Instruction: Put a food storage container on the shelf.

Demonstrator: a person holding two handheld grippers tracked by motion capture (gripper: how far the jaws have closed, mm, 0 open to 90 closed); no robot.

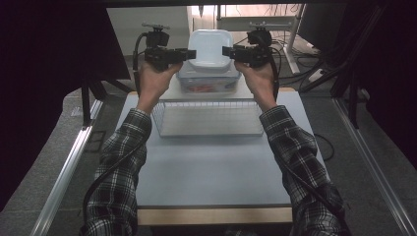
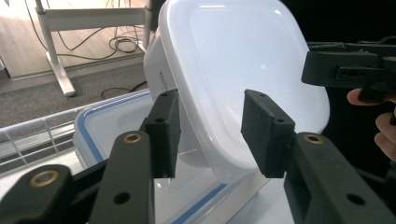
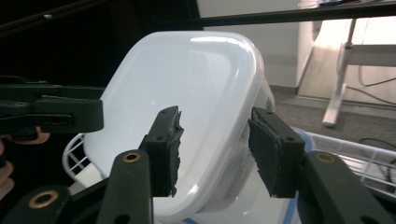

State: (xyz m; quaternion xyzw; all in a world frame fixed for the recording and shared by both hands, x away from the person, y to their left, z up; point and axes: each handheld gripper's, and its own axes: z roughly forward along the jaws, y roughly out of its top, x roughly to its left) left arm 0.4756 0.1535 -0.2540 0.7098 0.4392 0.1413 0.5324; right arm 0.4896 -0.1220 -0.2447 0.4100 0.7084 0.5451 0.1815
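Grey table (image 1: pixel 211 167) below, I'm hovering both grippers – left gripper (image 2: pixel 210 135), right gripper (image 3: pixel 215 149) – jaws wide around the tilted white container (image 1: pixel 210 48) atop the lidded box (image 1: pixel 209 81); closing unevenly risks it slipping.

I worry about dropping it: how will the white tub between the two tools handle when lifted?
The white tub looks like glossy, smooth plastic, so probably slippery. It seems empty and thin-walled, likely light yet fairly stiff. Tilted on the blue-rimmed lidded box, with the left tool and right tool open, it may tip.

plaid sleeves (image 1: pixel 125 147), blk grippers (image 1: pixel 189 54)
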